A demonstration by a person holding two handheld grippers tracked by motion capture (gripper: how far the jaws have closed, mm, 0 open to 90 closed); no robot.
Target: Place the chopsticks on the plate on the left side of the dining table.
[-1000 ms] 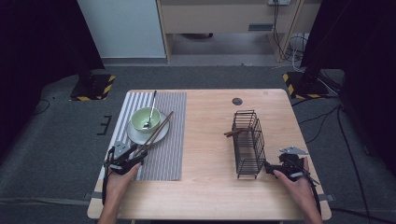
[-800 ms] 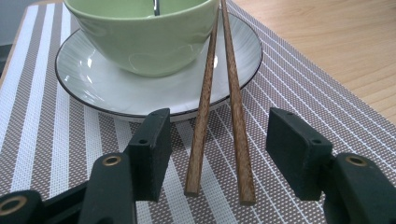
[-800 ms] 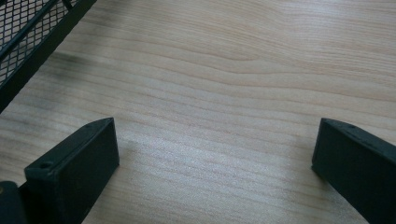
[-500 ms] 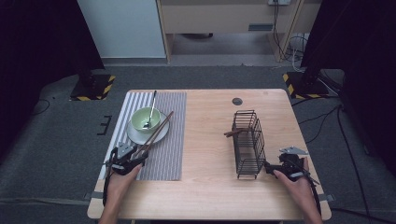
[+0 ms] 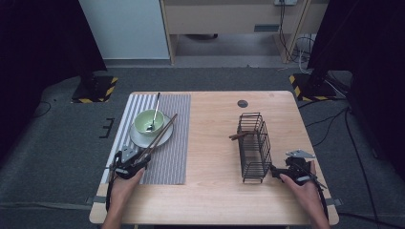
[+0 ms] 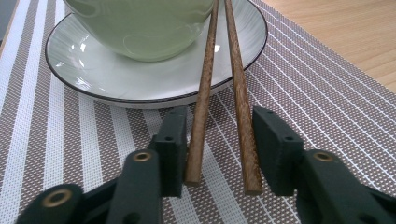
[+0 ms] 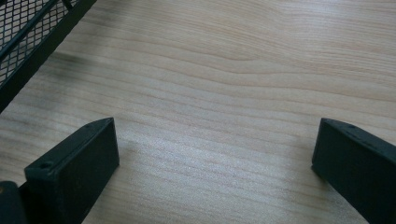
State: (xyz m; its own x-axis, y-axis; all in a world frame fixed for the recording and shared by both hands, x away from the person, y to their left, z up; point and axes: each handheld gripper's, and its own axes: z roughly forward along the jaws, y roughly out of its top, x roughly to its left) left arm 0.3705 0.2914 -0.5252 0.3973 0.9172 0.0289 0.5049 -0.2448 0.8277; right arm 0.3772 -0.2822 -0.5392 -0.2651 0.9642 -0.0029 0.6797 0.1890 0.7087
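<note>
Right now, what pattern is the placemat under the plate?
Brown-grey woven placemat with white stripes, wide at one side, thin elsewhere; clearest in the left gripper view.

Left gripper (image 5: 137, 161) jaws part-spread, right gripper (image 5: 276, 171) jaws spread wide, both low over the table

Table (image 5: 215, 143): light wood, square top, dark round cap (image 5: 242, 103) set in it near the far edge.
Placemat (image 5: 174, 143): brown and white stripes, lies on the table's left half, long side running front to back.
Plate (image 5: 138, 139): white, dark rim, sits on the placemat's far half.
Bowl (image 5: 143, 121): pale green, stands on the plate.
Spoon (image 5: 155, 107): metal, head inside the bowl, handle leaning out over the far rim.
Floor (image 5: 62, 143): grey carpet. 2 bases with yellow-black hazard stripes, 1 left (image 5: 93, 90) and 1 right (image 5: 310, 86) of the table's far corners.
Behind: white panel (image 5: 124, 28), wooden cabinet (image 5: 224, 16).
Cables (image 5: 334, 124) trail over the floor at right.
</note>
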